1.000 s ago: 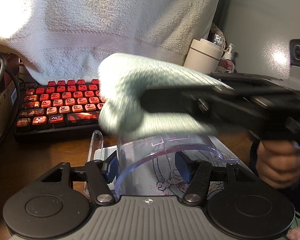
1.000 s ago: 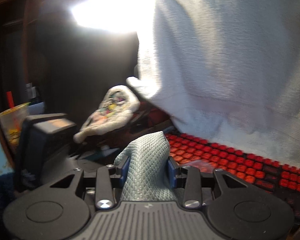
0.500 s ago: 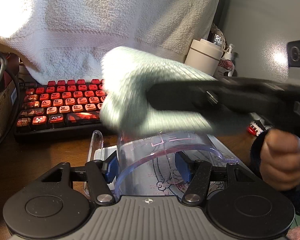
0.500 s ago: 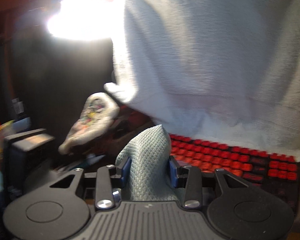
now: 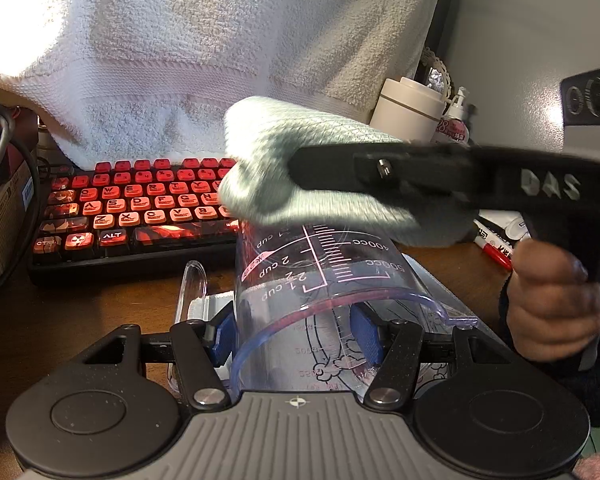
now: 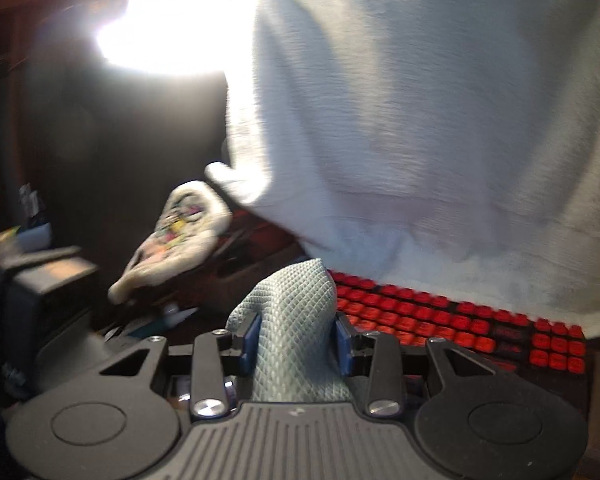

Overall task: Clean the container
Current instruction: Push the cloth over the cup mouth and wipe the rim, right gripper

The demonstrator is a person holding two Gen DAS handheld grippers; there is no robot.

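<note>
A clear plastic measuring cup [image 5: 320, 272] with pink scale marks lies tipped over, its open rim towards the left wrist camera. My left gripper [image 5: 296, 332] is shut on its walls near the rim. Over the cup's far end rests a pale grey-green waffle cloth [image 5: 260, 152], pressed down on it. My right gripper [image 6: 296, 340] holds this cloth [image 6: 292, 312] between its blue pads, and its jaws are closing a little on it. In the left wrist view the right gripper reaches in from the right, held by a hand [image 5: 556, 300].
A red-keyed keyboard [image 5: 140, 208] lies behind the cup on the brown desk. A big white towel [image 5: 220, 40] hangs over it. A white jar [image 5: 410, 108] and a small bottle stand at the back right, and a red marker [image 5: 496, 248] lies at the right.
The cloth and the right gripper have slid slightly up and to the right over the cup, uncovering more of its scale marks. The left gripper and the cup have stayed put.
</note>
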